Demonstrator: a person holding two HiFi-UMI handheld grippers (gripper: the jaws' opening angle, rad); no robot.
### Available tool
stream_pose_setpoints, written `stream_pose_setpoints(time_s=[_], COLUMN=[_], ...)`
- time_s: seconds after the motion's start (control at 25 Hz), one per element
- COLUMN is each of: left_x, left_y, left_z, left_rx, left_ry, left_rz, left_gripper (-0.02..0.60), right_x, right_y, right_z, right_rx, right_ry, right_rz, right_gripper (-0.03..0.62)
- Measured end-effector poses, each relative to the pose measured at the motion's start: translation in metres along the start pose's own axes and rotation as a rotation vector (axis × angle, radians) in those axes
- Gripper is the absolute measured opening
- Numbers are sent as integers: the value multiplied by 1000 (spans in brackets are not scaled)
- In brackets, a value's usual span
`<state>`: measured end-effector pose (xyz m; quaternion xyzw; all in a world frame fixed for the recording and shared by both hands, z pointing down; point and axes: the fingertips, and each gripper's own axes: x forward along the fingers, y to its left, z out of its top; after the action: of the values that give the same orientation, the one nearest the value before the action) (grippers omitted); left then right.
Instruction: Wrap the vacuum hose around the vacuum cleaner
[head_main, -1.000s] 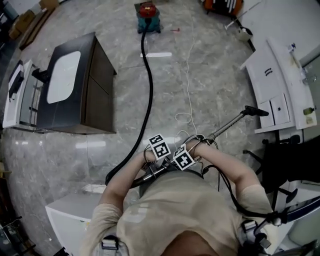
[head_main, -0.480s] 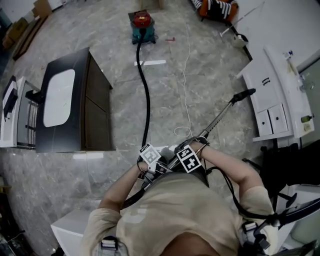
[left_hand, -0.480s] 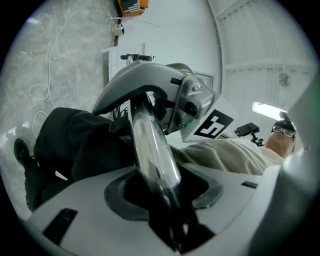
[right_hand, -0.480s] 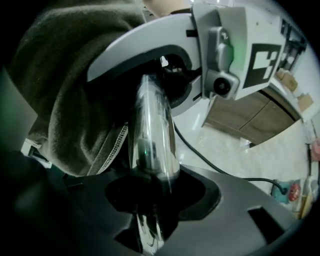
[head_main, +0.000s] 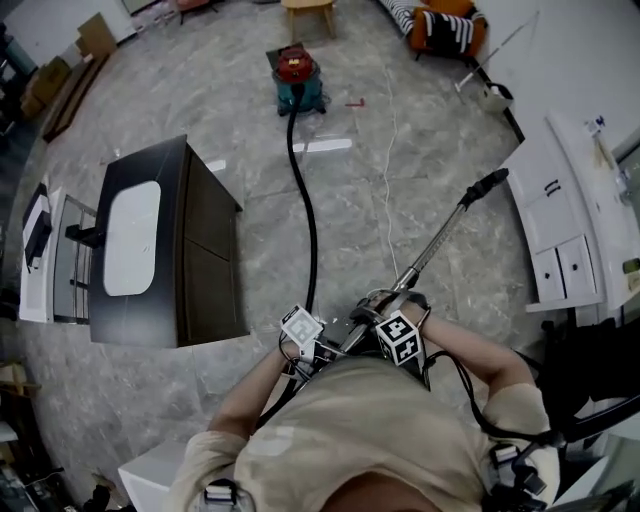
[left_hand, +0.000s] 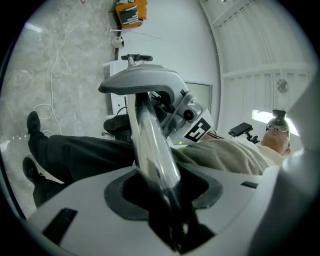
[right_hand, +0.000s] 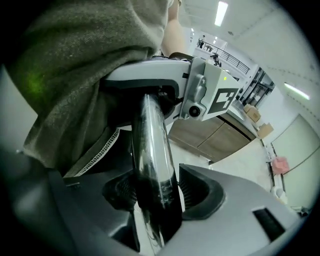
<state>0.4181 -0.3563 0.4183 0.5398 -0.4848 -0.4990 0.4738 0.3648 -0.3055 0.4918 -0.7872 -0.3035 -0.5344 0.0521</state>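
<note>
A red and teal vacuum cleaner stands far off on the floor. Its black hose runs back to my hands. The hose ends in a shiny metal wand that points away to the right, its black handle end farthest out. My left gripper is shut on the wand. My right gripper has the wand between its jaws, which are opening, with a gap showing at one pad. In the head view both marker cubes sit close to my body.
A dark cabinet with a white basin top stands to the left of the hose. A thin white cord trails over the stone floor. White cabinets line the right side. An orange striped seat stands far back.
The wand has swung from pointing right to pointing farther away. The hose has straightened toward the vacuum cleaner. Both grippers stay together at my waist.
</note>
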Motion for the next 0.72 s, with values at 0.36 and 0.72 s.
stream_pose_setpoints(time_s=[0.36,0.72], left_x=[-29,-70], left_y=[13,7], left_z=[90,167], left_rx=[-192,-223], left_ry=[-129,-412], left_rz=[9,-36], left_gripper=[198,225], right_x=[23,-32], right_y=[-41,-154], right_z=[-63,-181], right_rx=[2,399], right_ry=[-70,-131], right_rz=[220,-16], right_gripper=[358,360])
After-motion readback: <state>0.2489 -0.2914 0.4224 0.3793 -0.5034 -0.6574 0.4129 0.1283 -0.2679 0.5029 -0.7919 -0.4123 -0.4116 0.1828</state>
